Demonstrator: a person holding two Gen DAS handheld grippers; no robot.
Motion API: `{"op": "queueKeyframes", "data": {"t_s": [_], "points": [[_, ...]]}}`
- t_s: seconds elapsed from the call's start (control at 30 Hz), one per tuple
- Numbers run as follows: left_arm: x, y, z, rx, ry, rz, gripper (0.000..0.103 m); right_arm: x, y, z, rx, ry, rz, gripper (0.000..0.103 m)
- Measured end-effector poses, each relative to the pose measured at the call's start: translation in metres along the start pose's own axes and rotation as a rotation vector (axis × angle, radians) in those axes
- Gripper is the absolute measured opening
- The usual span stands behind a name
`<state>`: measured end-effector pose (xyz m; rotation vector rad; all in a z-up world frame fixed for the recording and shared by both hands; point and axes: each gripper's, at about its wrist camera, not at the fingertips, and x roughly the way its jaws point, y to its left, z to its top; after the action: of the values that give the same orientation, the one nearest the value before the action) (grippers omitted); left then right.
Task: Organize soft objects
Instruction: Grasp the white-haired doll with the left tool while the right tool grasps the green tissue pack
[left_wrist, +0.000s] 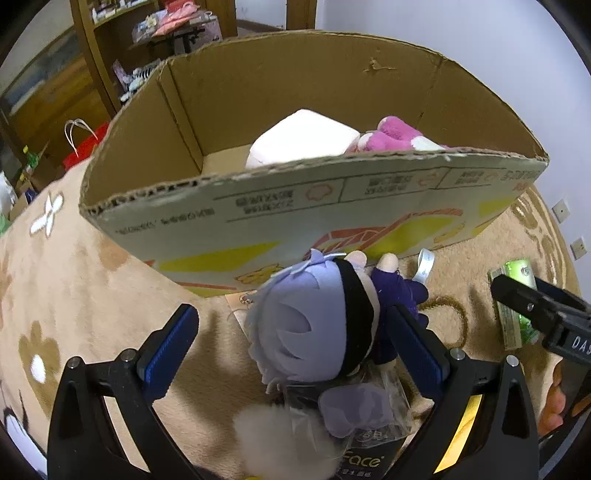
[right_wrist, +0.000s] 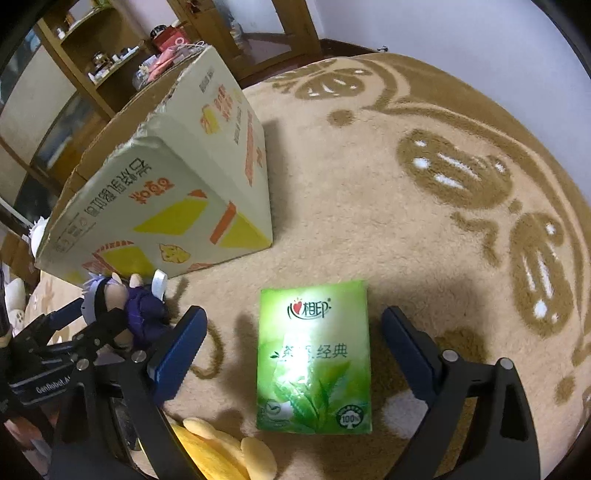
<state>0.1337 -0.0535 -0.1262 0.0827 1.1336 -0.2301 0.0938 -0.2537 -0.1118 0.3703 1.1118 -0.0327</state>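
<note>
Left gripper (left_wrist: 295, 347), right gripper (right_wrist: 293, 354): black frames, silver screws, ribbed blue pads (left_wrist: 168, 350); white lettering.

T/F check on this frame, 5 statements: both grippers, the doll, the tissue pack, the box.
1. The left gripper is open around the plush doll. True.
2. The cardboard box holds nothing. False: a white soft item and a pink plush lie inside.
3. The right gripper is clamped on the green tissue pack. False: its jaws stand open, apart from the pack on both sides.
4. The tissue pack lies flat on the carpet, outside the box. True.
5. The doll has already been dropped in the box. False: it is outside, in front of the box's near wall.
</note>
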Motion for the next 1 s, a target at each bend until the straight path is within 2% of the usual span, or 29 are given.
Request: {"op": "queueKeyframes", "data": {"t_s": [0.27, 0.37, 0.57, 0.6, 0.63, 0.67, 0.73, 0.77, 0.83, 1.0], "points": [[0.011, 0.017, 0.005, -0.062, 0.043, -0.051, 0.101, 0.001, 0.001, -0.002, -0.005, 0.004, -0.003, 0.100], [0.017, 0.019, 0.005, -0.055, 0.070, -0.067, 0.100, 0.002, 0.001, -0.001, -0.007, 0.005, -0.005, 0.100], [0.015, 0.011, 0.007, 0.027, 0.049, -0.093, 0.074, 0.003, 0.003, -0.002, -0.020, 0.006, -0.016, 0.099], [0.015, 0.011, 0.008, 0.034, 0.048, -0.107, 0.067, 0.003, 0.004, -0.002, -0.023, 0.006, -0.022, 0.096], [0.014, 0.011, 0.008, 0.037, 0.044, -0.102, 0.066, 0.003, 0.005, -0.003, -0.028, 0.006, -0.035, 0.093], [0.014, 0.012, 0.010, 0.043, 0.037, -0.095, 0.063, 0.002, 0.006, -0.004, -0.038, 0.007, -0.055, 0.086], [0.011, 0.011, 0.008, 0.044, 0.028, -0.089, 0.057, 0.002, 0.005, -0.004, -0.046, 0.011, -0.060, 0.069], [0.010, 0.013, 0.009, 0.040, 0.025, -0.091, 0.056, 0.001, 0.004, -0.004, -0.044, 0.014, -0.056, 0.056], [0.008, 0.015, 0.009, 0.033, 0.016, -0.090, 0.055, -0.002, 0.001, -0.004, -0.038, 0.011, -0.037, 0.056], [-0.013, -0.001, -0.007, 0.093, -0.039, -0.039, 0.053, -0.012, 0.007, -0.004, -0.070, -0.027, -0.040, 0.056]]}}
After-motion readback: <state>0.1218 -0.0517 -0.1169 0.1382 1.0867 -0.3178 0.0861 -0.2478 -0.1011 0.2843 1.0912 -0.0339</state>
